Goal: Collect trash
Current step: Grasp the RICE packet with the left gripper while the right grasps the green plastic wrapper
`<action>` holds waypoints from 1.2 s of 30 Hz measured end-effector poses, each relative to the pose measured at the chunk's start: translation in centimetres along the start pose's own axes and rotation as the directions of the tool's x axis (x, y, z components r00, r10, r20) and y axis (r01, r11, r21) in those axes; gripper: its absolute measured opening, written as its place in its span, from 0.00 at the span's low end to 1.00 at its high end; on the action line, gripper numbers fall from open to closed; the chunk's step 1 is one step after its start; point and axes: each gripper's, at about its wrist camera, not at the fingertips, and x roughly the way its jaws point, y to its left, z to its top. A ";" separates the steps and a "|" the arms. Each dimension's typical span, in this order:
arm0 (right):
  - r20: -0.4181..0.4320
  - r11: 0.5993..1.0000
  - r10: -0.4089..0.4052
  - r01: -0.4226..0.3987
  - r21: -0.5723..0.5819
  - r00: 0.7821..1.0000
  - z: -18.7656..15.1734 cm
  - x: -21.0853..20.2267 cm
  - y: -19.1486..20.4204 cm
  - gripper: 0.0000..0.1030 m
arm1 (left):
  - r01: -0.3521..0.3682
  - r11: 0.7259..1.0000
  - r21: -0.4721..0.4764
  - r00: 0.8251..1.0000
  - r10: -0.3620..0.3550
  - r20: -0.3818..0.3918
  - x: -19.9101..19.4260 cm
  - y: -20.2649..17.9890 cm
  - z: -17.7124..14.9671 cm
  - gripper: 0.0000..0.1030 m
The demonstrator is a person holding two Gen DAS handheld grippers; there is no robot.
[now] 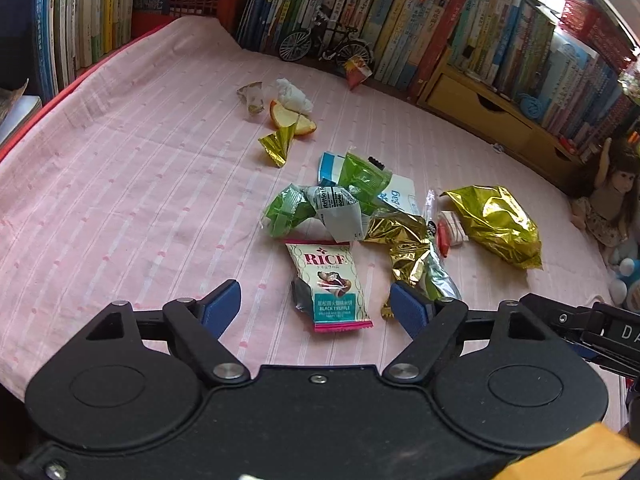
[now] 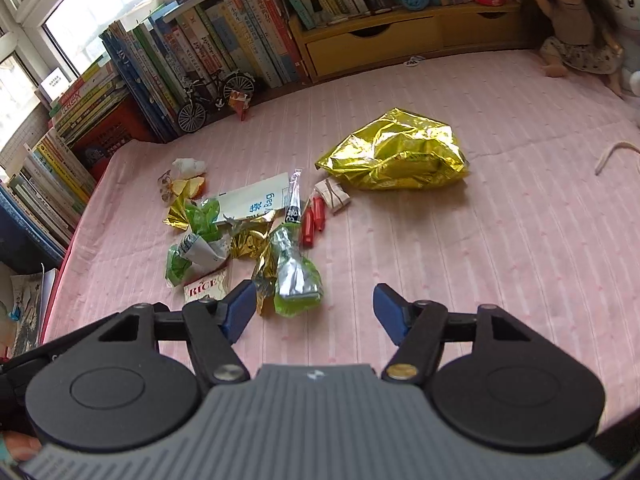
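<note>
Hovering: left gripper [image 1: 316, 306] — jaws spread, empty, over cream-and-teal rice snack packet [image 1: 329, 285]
Right gripper [image 2: 314, 310]: spread, empty — near green-and-silver crumpled wrapper [image 2: 296, 276]
Surface: pink striped cloth [image 1: 120, 184]

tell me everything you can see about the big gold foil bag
The big gold foil bag is shiny, metallic yellow-gold and heavily crumpled, puffed rather than flat. It lies on the pink striped cloth, apart from the main litter pile, at the pile's far right. A small white wrapper lies right by its edge. Neither gripper touches it.
</note>
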 end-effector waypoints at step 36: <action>-0.286 0.958 0.159 -0.218 -0.186 0.945 5.4 12.7 1.2 0.50 | -0.158 0.979 -0.131 0.986 0.149 -0.078 7.7 -2.8 1.1 0.47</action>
